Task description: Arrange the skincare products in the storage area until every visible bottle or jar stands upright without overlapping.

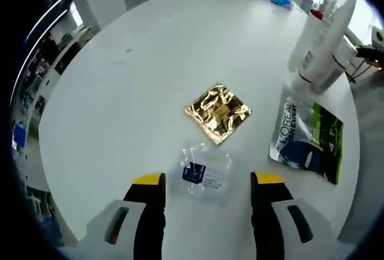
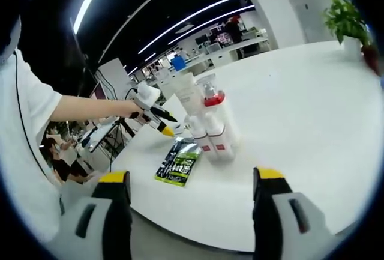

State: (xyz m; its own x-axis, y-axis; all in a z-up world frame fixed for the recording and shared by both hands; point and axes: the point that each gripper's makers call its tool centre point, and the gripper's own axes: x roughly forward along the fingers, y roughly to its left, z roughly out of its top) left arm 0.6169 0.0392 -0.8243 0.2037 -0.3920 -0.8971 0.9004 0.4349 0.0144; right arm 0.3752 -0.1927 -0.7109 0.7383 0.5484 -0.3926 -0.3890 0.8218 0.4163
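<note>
On the round white table, a small clear plastic packet with a dark blue label lies flat between the wide-apart tips of the left gripper; its tiny writing is too small to read. A shiny gold foil packet lies just beyond it. A green, white and blue sachet reads "L'OREAL MEN EXPERT". Tall white bottles with red labels stand close together, partly hiding each other. The right gripper is spread wide too, holding nothing.

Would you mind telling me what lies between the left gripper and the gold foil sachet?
In the left gripper view, a clear sachet with a blue label lies between them.
</note>
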